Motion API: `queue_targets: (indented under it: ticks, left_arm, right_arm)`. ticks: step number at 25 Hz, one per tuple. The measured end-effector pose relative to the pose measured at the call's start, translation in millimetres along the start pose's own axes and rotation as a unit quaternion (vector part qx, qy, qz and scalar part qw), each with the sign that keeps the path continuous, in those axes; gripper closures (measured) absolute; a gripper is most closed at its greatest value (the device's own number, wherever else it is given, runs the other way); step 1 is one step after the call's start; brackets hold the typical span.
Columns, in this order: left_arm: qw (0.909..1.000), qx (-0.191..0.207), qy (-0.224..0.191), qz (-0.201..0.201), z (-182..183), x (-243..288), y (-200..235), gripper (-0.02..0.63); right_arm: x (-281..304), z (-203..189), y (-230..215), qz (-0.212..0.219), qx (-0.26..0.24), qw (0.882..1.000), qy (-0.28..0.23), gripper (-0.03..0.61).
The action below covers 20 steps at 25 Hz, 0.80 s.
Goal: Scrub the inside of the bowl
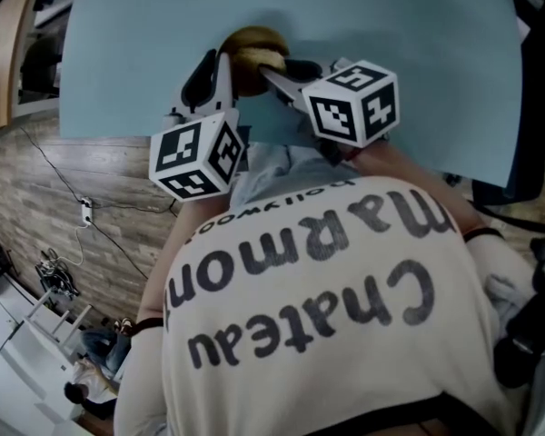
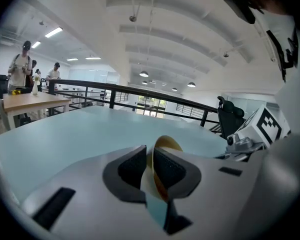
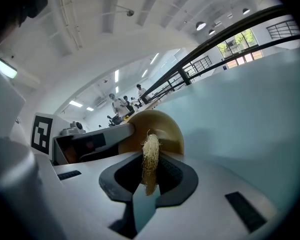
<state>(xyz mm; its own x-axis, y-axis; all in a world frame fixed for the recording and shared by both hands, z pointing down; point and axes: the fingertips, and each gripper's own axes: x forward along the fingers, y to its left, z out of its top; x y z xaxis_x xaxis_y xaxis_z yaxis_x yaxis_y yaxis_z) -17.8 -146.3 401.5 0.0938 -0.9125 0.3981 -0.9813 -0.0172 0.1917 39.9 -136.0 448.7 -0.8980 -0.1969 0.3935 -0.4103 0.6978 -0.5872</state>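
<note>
Edgewise, bowl [image 2: 166,144] rim between left gripper [image 2: 149,158] fingers [image 2: 132,166]

The head view looks steeply down past the person's shirt [image 1: 327,280] onto the table [image 1: 127,53], with the left gripper [image 1: 220,66], right gripper [image 1: 277,69] and bowl [image 1: 252,45] near its top. The left gripper view sits low and close behind its jaws, facing level across the table to a railing [image 2: 140,91]; the right gripper view, tilted, sits as close behind its own jaws and scrubber [image 3: 150,156]. All three share bowl and table, and each gripper view catches the other gripper's cube [image 2: 268,126].
</note>
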Motion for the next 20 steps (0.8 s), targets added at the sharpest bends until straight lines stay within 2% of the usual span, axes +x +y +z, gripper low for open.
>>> queue_targets:
  ticks: [10,20]
  left_arm:
    - [0.9998,-0.013,0.013,-0.008,-6,0,-5,0.569]
    - [0.9995,-0.010,0.022,-0.018,-6,2,-8,0.571]
  right_arm:
    - [6,-6,6,0.030,0.031,0.999,0.009,0.514]
    - [6,0,14,0.060,0.074,0.995,-0.001,0.514]
